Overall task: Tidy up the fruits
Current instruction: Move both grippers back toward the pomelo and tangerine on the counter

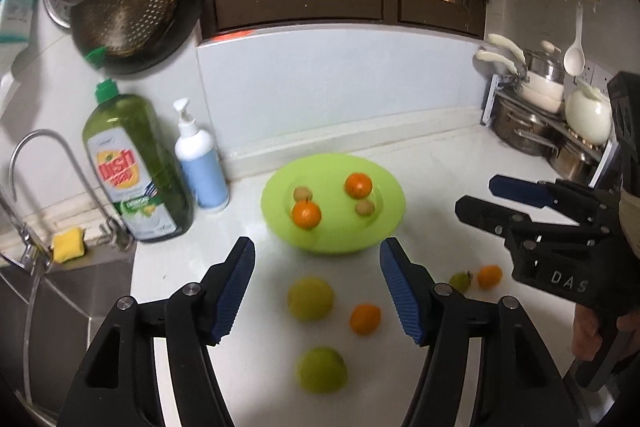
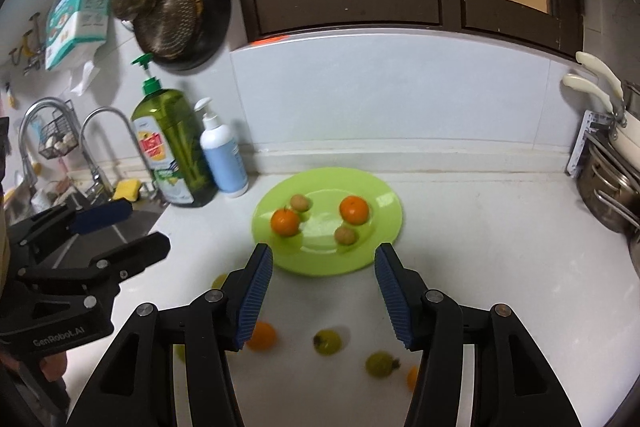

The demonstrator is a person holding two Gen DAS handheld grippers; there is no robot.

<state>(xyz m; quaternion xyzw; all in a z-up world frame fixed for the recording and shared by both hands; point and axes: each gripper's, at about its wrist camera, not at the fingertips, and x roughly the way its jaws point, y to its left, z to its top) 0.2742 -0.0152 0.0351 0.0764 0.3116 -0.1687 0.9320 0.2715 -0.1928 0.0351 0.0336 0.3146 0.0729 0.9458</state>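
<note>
Fruits (image 1: pixel 306 214) on upright green plate (image 1: pixel 384 223), both hand-held grippers (image 1: pixel 316 283) (image 2: pixel 323 291) released (nothing grasped)

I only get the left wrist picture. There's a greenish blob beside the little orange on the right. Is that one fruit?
Observer: No, two. The right wrist view shows a small green fruit and a second green fruit, lying apart on the counter.
Operator: Is that other claw holding anything?
Observer: No. The right gripper is wide open, with nothing between its fingers.
Operator: Anything by the sink that I miss?
Observer: Yes, a wire basket next to a second tap.
</note>
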